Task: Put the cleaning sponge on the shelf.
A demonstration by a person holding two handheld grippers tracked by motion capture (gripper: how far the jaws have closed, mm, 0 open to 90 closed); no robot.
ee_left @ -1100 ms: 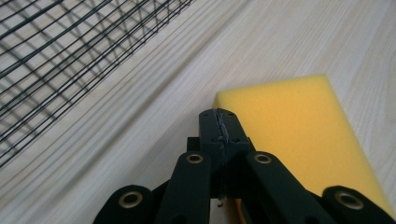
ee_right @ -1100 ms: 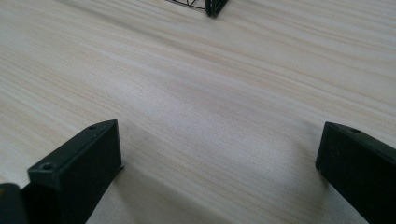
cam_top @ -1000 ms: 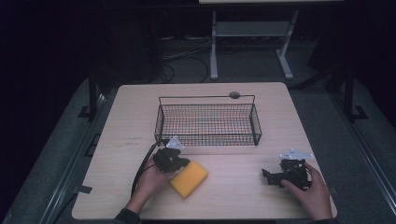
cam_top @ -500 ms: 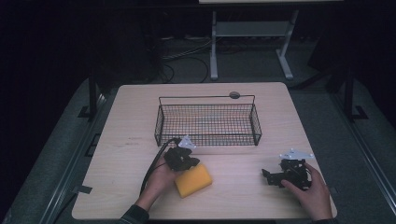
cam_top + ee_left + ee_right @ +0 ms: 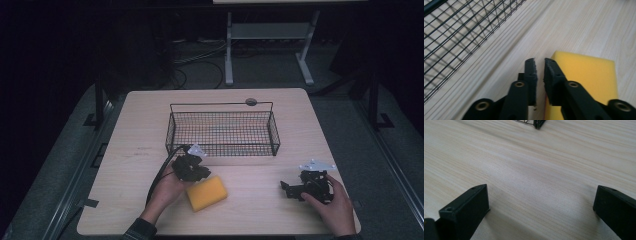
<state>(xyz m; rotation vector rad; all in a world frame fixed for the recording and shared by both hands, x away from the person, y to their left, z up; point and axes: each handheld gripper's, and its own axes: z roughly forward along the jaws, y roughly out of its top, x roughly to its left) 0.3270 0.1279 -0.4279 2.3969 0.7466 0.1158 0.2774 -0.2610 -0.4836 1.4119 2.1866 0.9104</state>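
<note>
**Resting tongs and a yellow sponge before a wire basket**

Lying flat on the pale wooden worktop (image 5: 140,130), a yellow sponge (image 5: 206,192) was seen just in front of the black wire basket (image 5: 222,131), toward the person's side and left of centre. The left tongs (image 5: 191,168) were held in the left hand (image 5: 167,187) at the sponge's upper left corner, between the sponge and the basket's near wall. In the left gripper view the two jaws were nearly clenched, with only a thin slit left between the pads, and nothing was grasped between them. Their tips (image 5: 539,65) were placed at the sponge's (image 5: 586,77) corner, the right jaw overlapping its edge, while bare wood was visible under the left jaw. Whether the jaw touched the sponge could not be told. The basket's mesh (image 5: 461,30) was shown at the upper left of that view, well apart from the tips.

The right tongs (image 5: 292,189) were held low over the worktop near its right front corner by the right hand (image 5: 332,202), well apart from the sponge and the basket. In the right gripper view the jaws were spread wide, released, with only wood grain between them (image 5: 541,202). A corner of the basket (image 5: 536,123) was caught at the top edge. A small round dark object (image 5: 251,102) was noted on the worktop behind the basket; what it was could not be told.
</note>
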